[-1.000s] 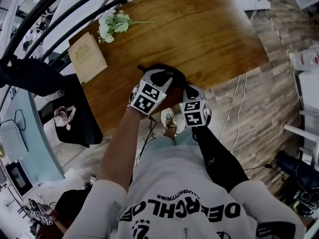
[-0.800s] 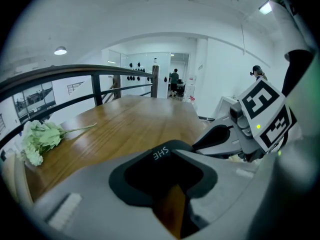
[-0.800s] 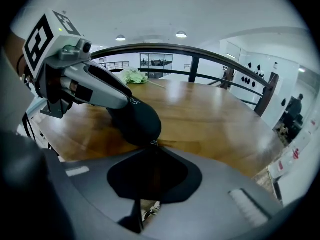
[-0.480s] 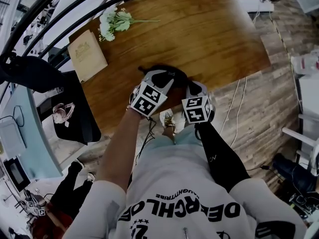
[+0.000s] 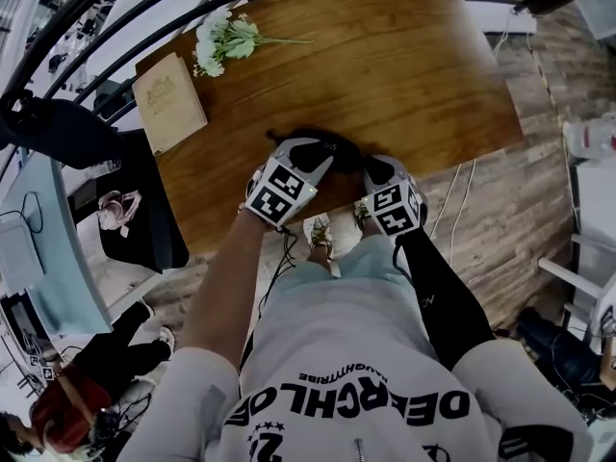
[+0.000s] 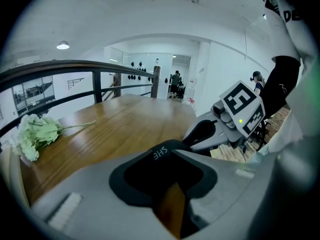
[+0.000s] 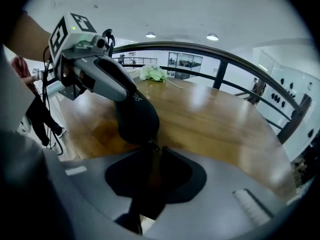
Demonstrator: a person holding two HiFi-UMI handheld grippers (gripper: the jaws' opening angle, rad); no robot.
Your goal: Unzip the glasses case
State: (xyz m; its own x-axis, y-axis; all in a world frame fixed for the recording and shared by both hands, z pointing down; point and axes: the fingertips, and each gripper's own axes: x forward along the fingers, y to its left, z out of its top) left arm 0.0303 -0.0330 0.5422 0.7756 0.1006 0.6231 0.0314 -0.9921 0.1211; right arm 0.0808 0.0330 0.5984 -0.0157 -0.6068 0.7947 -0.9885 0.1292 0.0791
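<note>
Parting just now, the jaws of the right gripper point(image 7: 153, 153) risk dropping the pull point(image 7: 151, 144) at their tips, leaving the case point(image 7: 136, 115), clamped by the left gripper point(image 6: 170, 156), zipped.

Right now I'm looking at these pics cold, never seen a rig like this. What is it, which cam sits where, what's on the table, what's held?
There is no robot here. A person holds a two-jaw gripper in each hand. The head view comes from a camera on the person's head, looking steeply down. The other two cameras ride on the grippers and look along their jaws. The marker cube on each gripper is part of it.

On the wooden table lie flowers, a book and a black case at the near edge.

The left gripper is clamped on the case. The right gripper sits at the case's end. Its jaws have just been opening and stand a narrow gap apart. The zip pull is at their tips, not visibly pinched.
</note>
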